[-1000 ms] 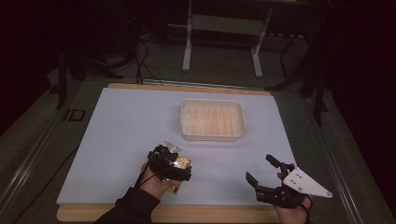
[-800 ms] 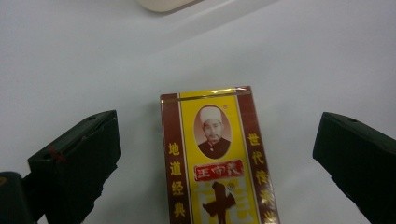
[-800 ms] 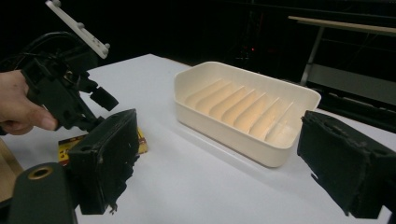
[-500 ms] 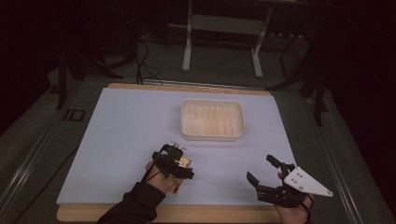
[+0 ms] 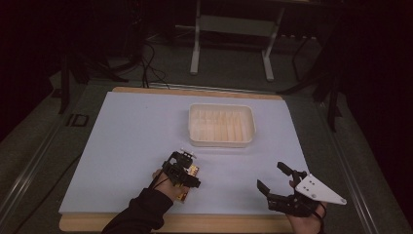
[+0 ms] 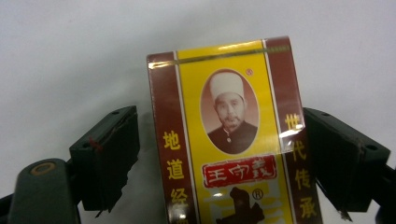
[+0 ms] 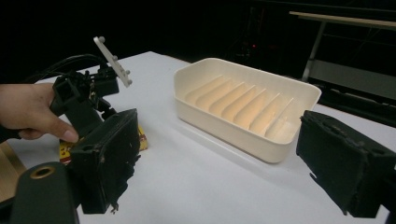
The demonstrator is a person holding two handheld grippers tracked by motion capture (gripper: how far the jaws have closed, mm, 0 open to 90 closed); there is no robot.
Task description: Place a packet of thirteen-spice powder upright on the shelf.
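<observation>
the left gripper (image 6: 219,154) straddles the yellow-and-maroon packet (image 6: 229,135) lying flat on the white table (image 5: 122,146), its jaws just closing in, one pad a sliver off. the right gripper (image 5: 275,178) waits wide apart and empty near the ribbed cream tray (image 5: 221,124), likely the packet's destination.

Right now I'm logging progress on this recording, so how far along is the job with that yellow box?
Nothing looks finished: the cream ridged tray is empty. In hand: the left gripper straddles the yellow and maroon box lying on the white table, jaws just closing, a gap still beside one pad. The right gripper waits open. Probably left: gripping and lifting the box.
</observation>
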